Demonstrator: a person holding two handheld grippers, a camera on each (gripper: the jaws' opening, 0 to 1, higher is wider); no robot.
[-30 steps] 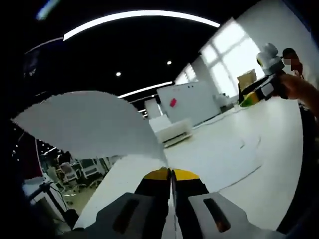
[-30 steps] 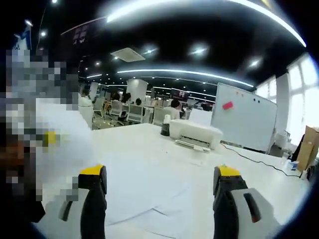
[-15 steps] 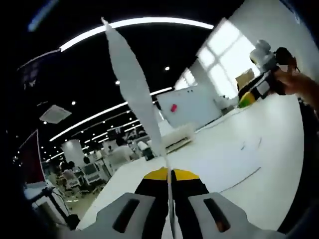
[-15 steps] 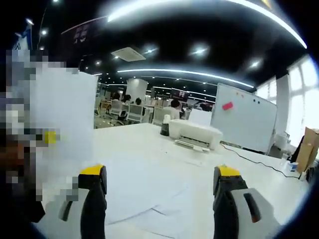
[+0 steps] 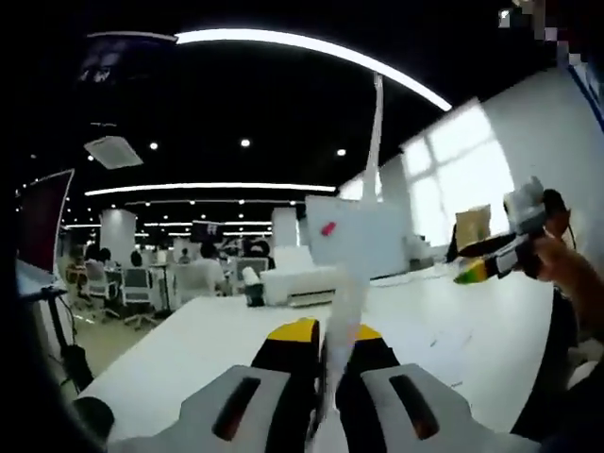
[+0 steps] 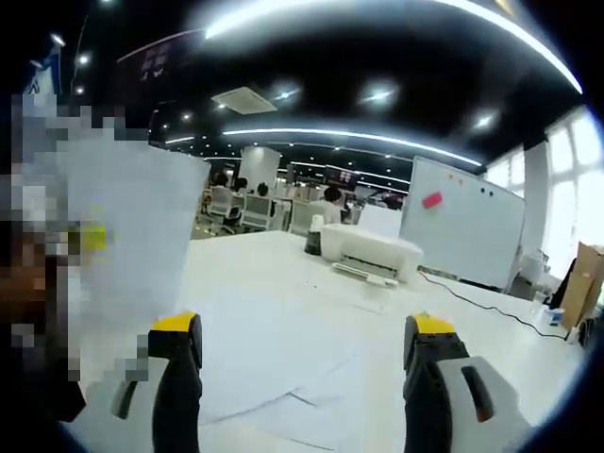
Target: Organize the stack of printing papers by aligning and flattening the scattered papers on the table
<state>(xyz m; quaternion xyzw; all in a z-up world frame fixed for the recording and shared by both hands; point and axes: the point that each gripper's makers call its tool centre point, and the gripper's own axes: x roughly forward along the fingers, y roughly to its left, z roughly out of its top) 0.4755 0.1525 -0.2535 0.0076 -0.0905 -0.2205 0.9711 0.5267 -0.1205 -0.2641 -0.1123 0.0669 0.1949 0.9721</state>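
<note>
In the left gripper view my left gripper (image 5: 324, 332) is shut on a white sheet of paper (image 5: 363, 226), seen edge-on and rising straight up between the yellow-tipped jaws. My right gripper (image 5: 481, 266) shows at the right of that view, held in a hand above the white table (image 5: 189, 344). In the right gripper view my right gripper (image 6: 307, 338) stands open with nothing between its jaws, above several loose sheets (image 6: 283, 373) lying flat on the table (image 6: 472, 326). The held sheet (image 6: 132, 241) hangs broadside at the left there.
A white printer (image 6: 370, 255) and a dark cup (image 6: 312, 243) stand further back on the table, with a cable (image 6: 481, 297) trailing right. A whiteboard (image 6: 461, 226) stands behind. Office chairs and people fill the room beyond the table's far edge.
The left gripper view has swung, and the held sheet now stands upright and edge-on. In the right gripper view the sheet has spread further right. My right gripper has stayed still.
</note>
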